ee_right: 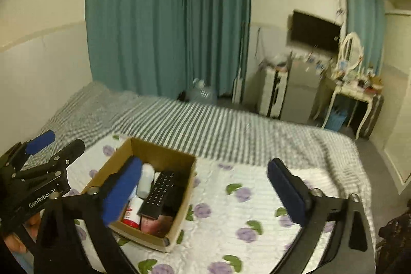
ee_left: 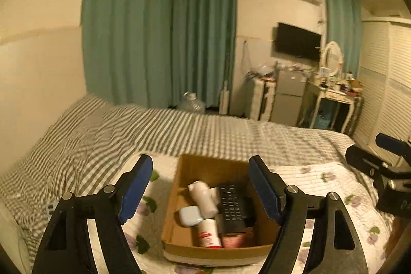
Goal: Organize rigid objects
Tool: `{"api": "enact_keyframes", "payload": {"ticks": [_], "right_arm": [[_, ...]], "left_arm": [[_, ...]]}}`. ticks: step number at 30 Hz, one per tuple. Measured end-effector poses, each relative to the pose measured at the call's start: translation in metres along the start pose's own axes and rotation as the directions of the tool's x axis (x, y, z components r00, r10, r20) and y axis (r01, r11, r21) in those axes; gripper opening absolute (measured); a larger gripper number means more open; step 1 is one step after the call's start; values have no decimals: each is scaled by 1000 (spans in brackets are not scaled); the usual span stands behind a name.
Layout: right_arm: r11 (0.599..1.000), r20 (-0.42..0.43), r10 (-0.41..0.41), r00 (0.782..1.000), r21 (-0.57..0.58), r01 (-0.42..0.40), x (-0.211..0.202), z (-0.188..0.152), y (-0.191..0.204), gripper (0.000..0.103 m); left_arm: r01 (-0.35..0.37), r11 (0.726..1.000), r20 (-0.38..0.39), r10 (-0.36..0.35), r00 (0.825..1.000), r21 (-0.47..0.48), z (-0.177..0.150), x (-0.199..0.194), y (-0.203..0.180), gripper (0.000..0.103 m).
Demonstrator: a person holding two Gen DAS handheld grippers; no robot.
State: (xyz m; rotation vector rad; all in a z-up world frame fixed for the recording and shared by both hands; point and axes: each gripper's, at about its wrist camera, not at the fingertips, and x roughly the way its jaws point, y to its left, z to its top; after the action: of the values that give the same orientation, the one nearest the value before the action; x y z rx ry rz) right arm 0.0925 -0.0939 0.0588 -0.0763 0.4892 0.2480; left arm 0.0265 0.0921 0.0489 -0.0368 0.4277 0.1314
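Left wrist view: left claw (ee_left: pixel 200 186) hangs above cardboard box (ee_left: pixel 179 245), fingers spread wide, nothing between them. Box sits on floral quilt (ee_left: pixel 321 179) on bed, holding black remote (ee_left: pixel 232 204), white bottle (ee_left: pixel 204 198), small white case (ee_left: pixel 190 215), red-and-white tube (ee_left: pixel 208 233) (pinkish item beside it too blurred to name). Right claw (ee_right: pixel 205 193) held level to right of box, fingers wide apart, empty, over quilt. Striped bedding (ee_right: pixel 205 125) beyond; green curtains (ee_right: pixel 167 17) at back.
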Motion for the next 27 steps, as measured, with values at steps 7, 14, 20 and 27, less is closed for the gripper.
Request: {"api": "enact_keyframes", "payload": {"ticks": [7, 14, 20, 27], "right_arm": [[999, 48, -12, 999, 52, 9, -26, -19, -9, 103], [997, 85, -29, 996, 67, 24, -4, -60, -12, 103], [999, 88, -27, 996, 47, 23, 10, -72, -11, 103], [997, 88, -53, 995, 52, 48, 14, -81, -14, 103]], "left_arm": [[-14, 998, 70, 10, 997, 63, -15, -28, -33, 80], [2, 998, 23, -3, 1000, 61, -58, -4, -37, 81], [1, 998, -20, 0, 1000, 69, -69, 5, -38, 81], [10, 998, -23, -8, 1000, 66, -70, 2, -37, 80]]}}
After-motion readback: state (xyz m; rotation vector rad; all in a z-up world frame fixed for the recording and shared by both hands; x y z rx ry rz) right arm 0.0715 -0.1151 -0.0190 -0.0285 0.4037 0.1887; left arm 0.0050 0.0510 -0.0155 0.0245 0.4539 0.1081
